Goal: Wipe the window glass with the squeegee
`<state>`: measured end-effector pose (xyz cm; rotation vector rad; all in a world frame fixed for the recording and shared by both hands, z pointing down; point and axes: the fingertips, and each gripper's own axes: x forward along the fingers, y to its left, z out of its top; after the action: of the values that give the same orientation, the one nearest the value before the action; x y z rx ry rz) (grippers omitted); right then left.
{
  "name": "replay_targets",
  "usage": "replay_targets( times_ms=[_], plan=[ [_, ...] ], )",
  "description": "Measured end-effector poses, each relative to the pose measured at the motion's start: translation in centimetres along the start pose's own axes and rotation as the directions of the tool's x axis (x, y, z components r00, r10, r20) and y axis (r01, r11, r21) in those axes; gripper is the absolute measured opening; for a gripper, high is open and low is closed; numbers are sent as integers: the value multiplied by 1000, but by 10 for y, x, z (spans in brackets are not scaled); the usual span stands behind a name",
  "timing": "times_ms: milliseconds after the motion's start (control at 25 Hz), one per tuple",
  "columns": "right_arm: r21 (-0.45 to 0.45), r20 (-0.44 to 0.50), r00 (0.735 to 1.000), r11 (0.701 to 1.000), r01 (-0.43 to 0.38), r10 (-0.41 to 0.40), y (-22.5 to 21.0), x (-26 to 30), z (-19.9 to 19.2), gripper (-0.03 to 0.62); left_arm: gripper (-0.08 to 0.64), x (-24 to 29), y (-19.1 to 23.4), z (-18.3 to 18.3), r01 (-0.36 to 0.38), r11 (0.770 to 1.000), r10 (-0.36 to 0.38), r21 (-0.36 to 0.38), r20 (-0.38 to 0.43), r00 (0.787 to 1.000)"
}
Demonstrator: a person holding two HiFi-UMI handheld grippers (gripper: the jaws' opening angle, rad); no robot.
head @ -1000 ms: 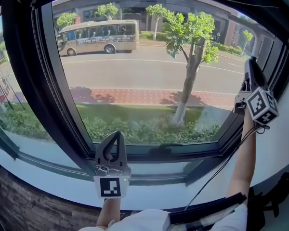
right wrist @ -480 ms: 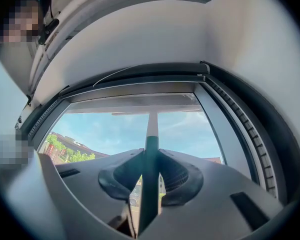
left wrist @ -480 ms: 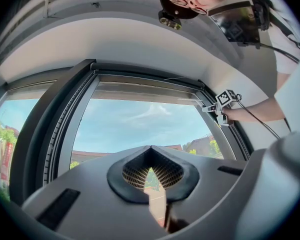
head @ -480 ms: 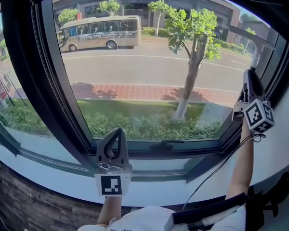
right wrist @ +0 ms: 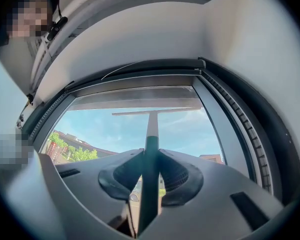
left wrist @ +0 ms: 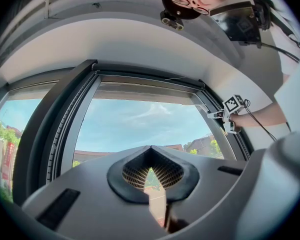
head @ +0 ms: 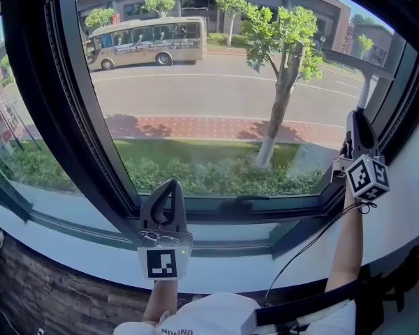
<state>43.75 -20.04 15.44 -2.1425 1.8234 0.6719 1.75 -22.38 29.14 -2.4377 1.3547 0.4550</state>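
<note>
Gripping the squeegee by its dark green handle in the right gripper, jaws pinched onto it from both sides. Held up at the right side of the window glass, close to the black frame, with the crossbar blade at the top of the pane; contact with the glass not certain. Holding the left gripper low by the bottom frame, pointed upward, tips closed together with nothing between. Outside: a tree, a bus, a road.
</note>
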Motion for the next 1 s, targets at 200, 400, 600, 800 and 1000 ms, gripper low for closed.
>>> replay_targets(
  times_ms=[200,400,600,800,1000],
  plan=[
    [-5,-27,1000,1000,15,-15,7,-13,-15,97,-5,-1,-1,-1,0,1000,0,3,-5,1000],
    [-6,-29,999,1000,18,-19,7,-26,-28,97,-5,-2,-1,3,-3,1000,3,-3,-8,1000],
    [23,-50,998,999,26,-25,6,-39,-47,97,-5,-3,-3,3,0,1000,0,-1,-13,1000],
    [40,-77,997,999,36,-32,8,-52,-65,97,-5,-5,-2,2,2,1000,-2,-1,-14,1000],
    [59,-100,994,998,38,-32,12,-64,-83,97,-5,-6,-4,0,8,1000,-8,-5,-21,1000]
  ],
)
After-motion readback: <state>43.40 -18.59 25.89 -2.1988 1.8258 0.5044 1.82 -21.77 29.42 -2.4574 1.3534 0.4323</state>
